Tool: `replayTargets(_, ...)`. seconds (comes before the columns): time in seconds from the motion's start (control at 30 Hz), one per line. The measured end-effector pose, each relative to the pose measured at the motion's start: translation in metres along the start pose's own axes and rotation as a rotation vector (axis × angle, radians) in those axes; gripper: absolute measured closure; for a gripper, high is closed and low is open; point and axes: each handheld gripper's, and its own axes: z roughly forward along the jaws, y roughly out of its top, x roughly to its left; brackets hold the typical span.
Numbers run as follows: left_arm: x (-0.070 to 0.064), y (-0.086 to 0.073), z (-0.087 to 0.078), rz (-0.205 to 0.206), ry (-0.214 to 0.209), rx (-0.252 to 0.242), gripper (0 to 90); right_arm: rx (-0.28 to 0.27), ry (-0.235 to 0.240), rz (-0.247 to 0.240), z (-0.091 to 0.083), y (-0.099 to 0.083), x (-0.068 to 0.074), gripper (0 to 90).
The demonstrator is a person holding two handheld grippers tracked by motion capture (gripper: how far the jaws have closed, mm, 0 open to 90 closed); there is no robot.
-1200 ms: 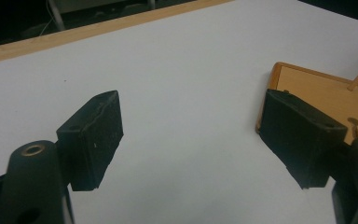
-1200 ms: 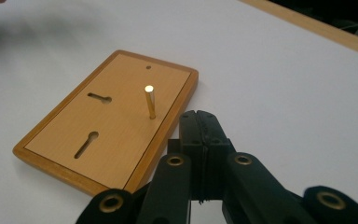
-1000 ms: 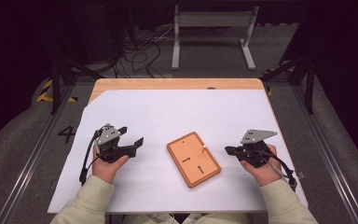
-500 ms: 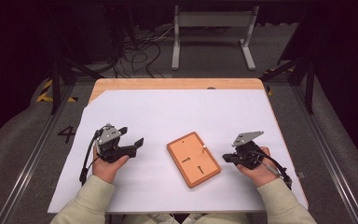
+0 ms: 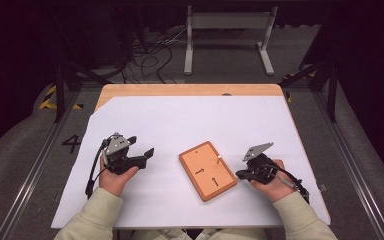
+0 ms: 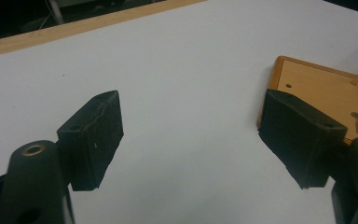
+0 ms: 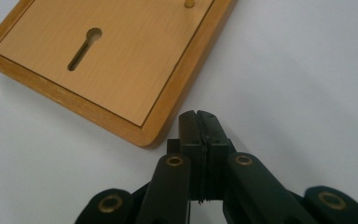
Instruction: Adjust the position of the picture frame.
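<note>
So the wooden board [image 5: 208, 170] with its 2 keyhole slots and a thin peg [image 5: 219, 159] standing near its far edge lies tilted on the white sheet [image 5: 190, 120], between both hands. The right gripper [image 7: 199, 122] has its jaws pressed fully together with nothing between them, tips just beside the board's rounded corner. The left gripper [image 6: 191, 135] sits well apart from the board's other side, jaws spread wide and empty.

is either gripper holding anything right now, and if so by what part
Nothing is held. The left gripper is open over bare paper, beside the wooden board. The right gripper is shut with nothing between its jaws, just off the board's corner.
</note>
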Motion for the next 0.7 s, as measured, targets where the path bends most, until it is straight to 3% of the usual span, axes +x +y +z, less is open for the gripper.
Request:
replayTargets(0.1, 0.0, 0.0, 0.0, 0.001, 0.001, 0.002, 21.9, 0.012, 0.02, -0.018, 0.002, 0.001, 0.003, 90.0)
replayTargets(0.3, -0.001, 0.0, 0.001, 0.001, 0.003, 0.005, 22.0, 0.038, -0.001, -0.023, 0.003, 0.004, 0.007, 90.0)
replayTargets(0.37, -0.001, 0.0, 0.001, 0.002, 0.004, 0.005, 22.0, 0.037, 0.039, -0.033, 0.004, 0.005, 0.009, 90.0)
replayTargets(0.7, 0.0, -0.001, -0.001, 0.002, 0.01, -0.001, 22.1, 0.048, 0.098, -0.115, 0.016, 0.019, 0.032, 90.0)
